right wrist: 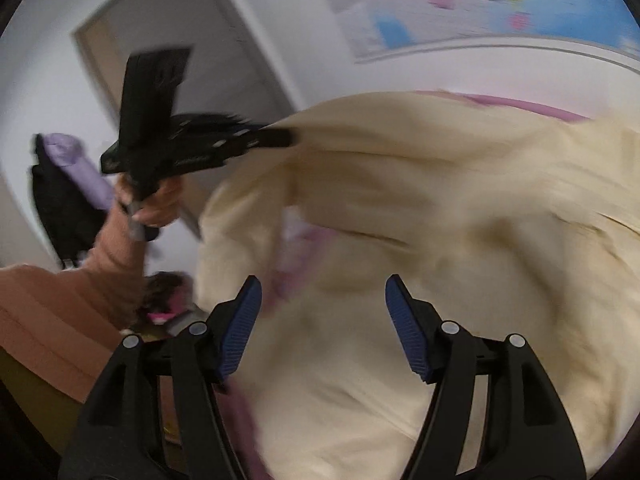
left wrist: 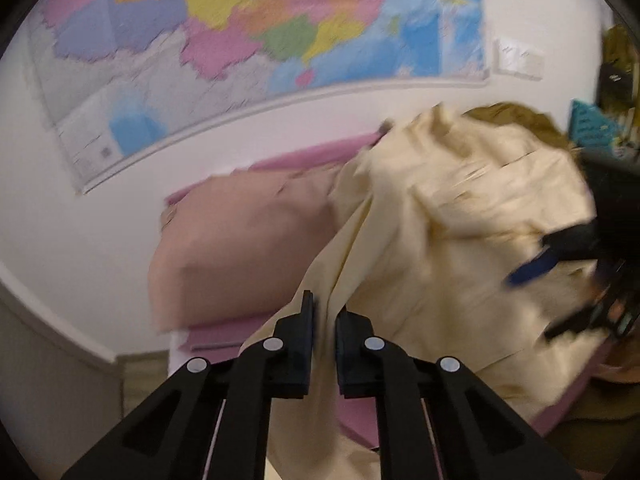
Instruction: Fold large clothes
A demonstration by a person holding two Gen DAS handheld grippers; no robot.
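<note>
A large cream garment [left wrist: 440, 240] is lifted in a loose bunch over a pink bed. My left gripper [left wrist: 325, 320] is shut on a fold at its edge, and the cloth hangs down between the fingers. The right wrist view shows the same left gripper [right wrist: 280, 138] holding a raised corner of the garment [right wrist: 440, 240] taut. My right gripper [right wrist: 323, 300] is open just above the crumpled middle of the cloth, with nothing pinched between its blue pads [right wrist: 240, 328]. The left wrist view has the right gripper [left wrist: 532, 308] at the right edge, over the garment.
A pink pillow [left wrist: 240, 240] lies on the pink bed [left wrist: 312, 156] against a white wall with a coloured map [left wrist: 240, 40]. A person's hand [right wrist: 152, 204] and orange sleeve hold the left gripper. A door [right wrist: 180, 60] and hanging dark clothes [right wrist: 68, 184] are behind.
</note>
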